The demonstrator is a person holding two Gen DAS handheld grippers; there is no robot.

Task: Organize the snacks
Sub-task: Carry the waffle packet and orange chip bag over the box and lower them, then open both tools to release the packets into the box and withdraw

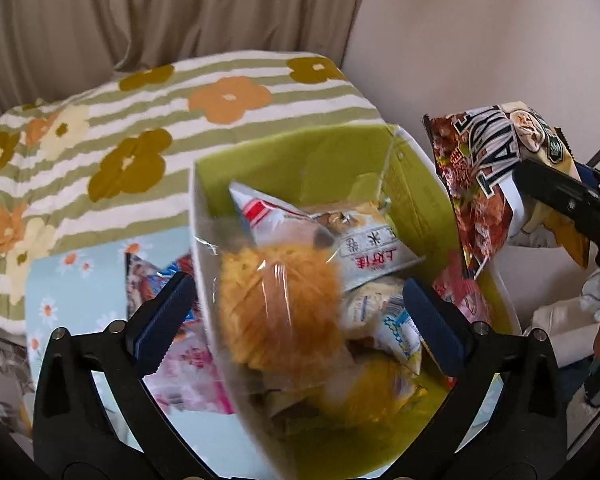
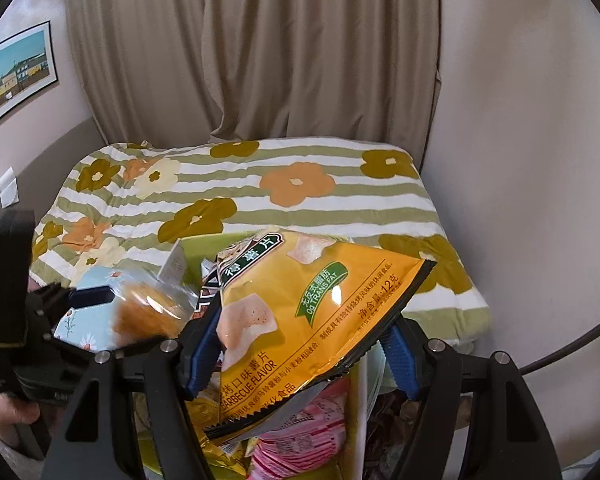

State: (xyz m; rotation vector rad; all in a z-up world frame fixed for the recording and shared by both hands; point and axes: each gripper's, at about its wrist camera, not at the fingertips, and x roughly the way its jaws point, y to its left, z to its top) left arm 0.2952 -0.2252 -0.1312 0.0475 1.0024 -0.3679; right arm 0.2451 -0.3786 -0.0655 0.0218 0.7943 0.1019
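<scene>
Beige curtain [image 2: 260,48] and plain wall behind; striped flowered blanket [image 1: 100,128] spread over a bed, with a blue daisy-print cloth [image 1: 68,280] at its near edge.

Green-lined box [image 1: 300,160] with white outer walls, standing on the bed near the blue cloth, partly filled with snack packets: white packet with red print [image 1: 364,248], pink packet [image 2: 308,432], others blurred.

Left tongs [image 1: 300,320]: blue pads spread wide on either side of a clear-wrapped orange bun [image 1: 280,304]; bun blurred, poised over the box's near-left wall, neither pad seen touching it; wrapper's grip cannot be told.

Right tongs [image 2: 300,352]: closed on a yellow chip bag [image 2: 312,312] marked "BARBECUE FLAVOR", pads pinching its lower part, bag tilted and held above the box's right side. From the left wrist view, same bag [image 1: 496,184] shown by its dark printed face, raised beside the box's right wall.

More packets [image 1: 172,320] lying outside the box, on the blue cloth to its left.

Framed picture [image 2: 16,76] on the left wall.
</scene>
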